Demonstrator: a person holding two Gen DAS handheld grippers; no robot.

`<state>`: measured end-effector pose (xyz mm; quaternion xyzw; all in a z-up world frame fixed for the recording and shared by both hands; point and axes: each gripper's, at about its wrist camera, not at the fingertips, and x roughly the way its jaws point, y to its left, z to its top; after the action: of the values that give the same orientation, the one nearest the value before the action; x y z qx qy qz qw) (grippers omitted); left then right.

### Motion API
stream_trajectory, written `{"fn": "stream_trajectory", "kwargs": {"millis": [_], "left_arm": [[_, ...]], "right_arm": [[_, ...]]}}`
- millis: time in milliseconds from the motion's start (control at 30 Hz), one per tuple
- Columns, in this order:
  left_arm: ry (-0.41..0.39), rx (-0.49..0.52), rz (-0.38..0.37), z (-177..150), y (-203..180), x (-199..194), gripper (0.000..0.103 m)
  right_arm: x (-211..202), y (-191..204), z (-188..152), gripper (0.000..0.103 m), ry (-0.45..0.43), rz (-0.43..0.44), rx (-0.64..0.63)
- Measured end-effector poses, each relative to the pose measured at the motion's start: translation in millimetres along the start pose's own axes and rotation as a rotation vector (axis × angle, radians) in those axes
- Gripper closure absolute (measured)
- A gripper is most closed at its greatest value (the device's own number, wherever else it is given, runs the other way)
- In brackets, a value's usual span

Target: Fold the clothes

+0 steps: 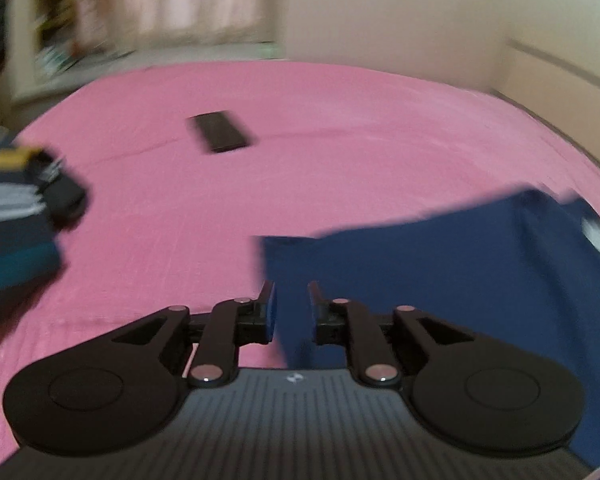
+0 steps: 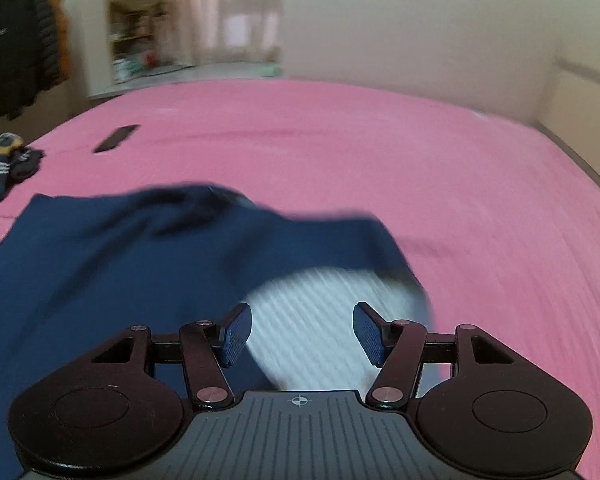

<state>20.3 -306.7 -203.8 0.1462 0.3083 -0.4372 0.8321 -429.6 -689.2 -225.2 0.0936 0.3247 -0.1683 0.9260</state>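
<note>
A dark blue garment (image 1: 440, 280) lies on the pink bedsheet (image 1: 160, 220), its left edge running just ahead of my left gripper (image 1: 291, 308). That gripper's jaws stand a narrow gap apart, with nothing pinched between the pads. In the right wrist view the same blue garment (image 2: 100, 264) spreads to the left, and a white ribbed part (image 2: 320, 296) of it shows under a folded-over blue edge. My right gripper (image 2: 302, 332) hovers over that white part, open wide and holding nothing. Both views are blurred.
A stack of folded striped clothes (image 1: 16, 224) sits at the bed's left edge, the same stack (image 2: 0, 168) small in the right view. A flat black device (image 1: 220, 132) lies further back on the sheet. Dark jackets (image 2: 20, 48) hang by the wall beyond the bed.
</note>
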Motion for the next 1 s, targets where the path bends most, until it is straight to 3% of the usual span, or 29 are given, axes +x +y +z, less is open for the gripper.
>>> {"fn": "stream_trajectory", "kwargs": {"millis": [133,300,433,467,500,533,600,700,867,1000], "left_arm": [[-0.004,0.173,-0.168,-9.4,-94.1,-17.7,0.075],[0.006,0.348,-0.407,-30.5,-221.9,-21.0,0.070],[0.029,0.388,-0.517,-41.6,-293.6,-5.8,0.070],[0.036,0.389,-0.536,-43.1,-304.8,-0.9,0.070],[0.041,0.391,-0.547,-44.1,-315.4,3.6,0.070],[0.043,0.397,-0.550,-43.3,-323.5,7.2,0.070],[0.041,0.413,-0.555,-39.7,-334.1,10.6,0.070],[0.028,0.416,-0.564,-34.0,-335.9,3.3,0.070],[0.060,0.415,-0.560,-36.7,-334.2,7.5,0.070],[0.086,0.445,-0.595,-45.7,-341.9,0.7,0.070]], "right_arm": [[-46.4,-33.1,-56.0,0.043,-0.003,-0.015,0.258],[-64.2,-41.0,-93.9,0.043,-0.015,-0.103,0.281],[-42.1,-46.6,-97.0,0.044,-0.024,-0.129,0.255],[-30.6,-47.0,-96.3,0.045,-0.014,-0.123,0.269],[-21.3,-47.8,-96.1,0.087,0.006,-0.109,0.282],[-17.5,-48.8,-94.3,0.101,0.020,-0.104,0.270],[-32.7,-50.4,-90.6,0.103,-0.007,-0.144,0.224],[-73.6,-79.1,-96.7,0.103,-0.073,-0.175,0.311],[-96.0,-98.5,-141.5,0.103,-0.013,-0.241,0.392],[-122.8,-92.1,-160.3,0.103,-0.012,-0.284,0.410]]}}
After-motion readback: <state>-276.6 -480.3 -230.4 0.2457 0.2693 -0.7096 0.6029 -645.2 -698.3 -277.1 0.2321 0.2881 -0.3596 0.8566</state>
